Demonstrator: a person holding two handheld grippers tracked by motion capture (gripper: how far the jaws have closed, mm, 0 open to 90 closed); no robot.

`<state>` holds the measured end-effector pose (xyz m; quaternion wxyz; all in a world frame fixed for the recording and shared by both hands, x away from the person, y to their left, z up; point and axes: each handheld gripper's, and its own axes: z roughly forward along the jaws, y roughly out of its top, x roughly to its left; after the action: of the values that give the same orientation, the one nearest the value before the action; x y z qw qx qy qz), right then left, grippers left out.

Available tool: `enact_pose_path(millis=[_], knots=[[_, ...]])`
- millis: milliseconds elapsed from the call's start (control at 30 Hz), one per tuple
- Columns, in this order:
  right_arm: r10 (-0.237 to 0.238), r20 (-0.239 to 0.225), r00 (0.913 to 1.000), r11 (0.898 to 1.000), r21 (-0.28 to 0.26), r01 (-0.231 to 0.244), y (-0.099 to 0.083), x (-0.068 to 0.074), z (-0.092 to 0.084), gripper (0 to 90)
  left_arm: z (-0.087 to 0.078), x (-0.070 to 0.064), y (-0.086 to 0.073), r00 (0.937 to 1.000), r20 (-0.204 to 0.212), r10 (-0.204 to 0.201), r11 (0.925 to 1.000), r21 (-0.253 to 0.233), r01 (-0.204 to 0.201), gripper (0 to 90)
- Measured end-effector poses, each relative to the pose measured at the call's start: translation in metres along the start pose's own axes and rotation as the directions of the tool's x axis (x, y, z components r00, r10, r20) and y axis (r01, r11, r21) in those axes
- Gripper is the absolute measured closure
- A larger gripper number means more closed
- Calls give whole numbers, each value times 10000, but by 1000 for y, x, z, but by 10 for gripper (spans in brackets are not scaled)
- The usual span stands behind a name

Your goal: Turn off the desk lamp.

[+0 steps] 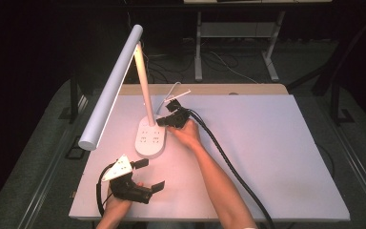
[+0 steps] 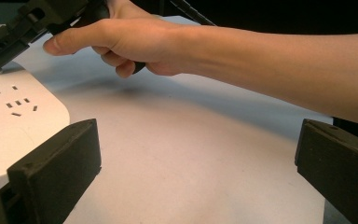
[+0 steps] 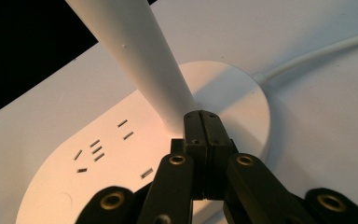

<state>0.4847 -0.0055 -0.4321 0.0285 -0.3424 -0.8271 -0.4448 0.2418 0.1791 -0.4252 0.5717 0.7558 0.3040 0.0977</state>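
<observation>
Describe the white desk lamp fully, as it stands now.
The desk lamp is matte white, plastic by its look. Its rounded oblong base lies flat on the table and carries socket slots on top. A slim stem rises from the base's far end, tilted slightly, to a long tubular head that slopes down towards the person's left. A white cord leaves the far end. The right gripper, jaws shut, has its tip at the stem's foot.

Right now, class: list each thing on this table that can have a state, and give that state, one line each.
Desk lamp: upright on its base, head bar tilted down toward the front; lit or not, cannot tell.
Base sockets: nothing plugged in.
Left gripper: jaws wide open, holding nothing.
Right gripper: jaws shut together, tips at the stem's foot.
</observation>
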Motion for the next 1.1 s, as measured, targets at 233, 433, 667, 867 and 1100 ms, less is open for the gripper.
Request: enact_pose_path(millis=[233, 433, 667, 867, 1100], knots=[[-334, 114, 9994, 9994, 87, 333, 0, 3, 2, 900, 0, 0, 0, 10000, -4, -8, 10000, -24, 8, 0], [-19, -209, 9998, 10000, 13, 20, 0, -2, 1, 900, -1, 0, 0, 10000, -21, -32, 10000, -78, 32, 0], [312, -397, 9987, 9991, -282, -324, -1, -6, 2, 900, -1, 1, 0, 10000, -15, -37, 9999, -99, 37, 0], [407, -414, 9983, 9989, -233, -416, -2, -7, 1, 900, -1, 0, 0, 10000, -25, -16, 10000, -91, 16, 0], [616, -468, 9970, 9977, -255, -629, -3, -8, 1, 900, -1, 0, 0, 10000, -59, -15, 10000, -86, 14, 0]])
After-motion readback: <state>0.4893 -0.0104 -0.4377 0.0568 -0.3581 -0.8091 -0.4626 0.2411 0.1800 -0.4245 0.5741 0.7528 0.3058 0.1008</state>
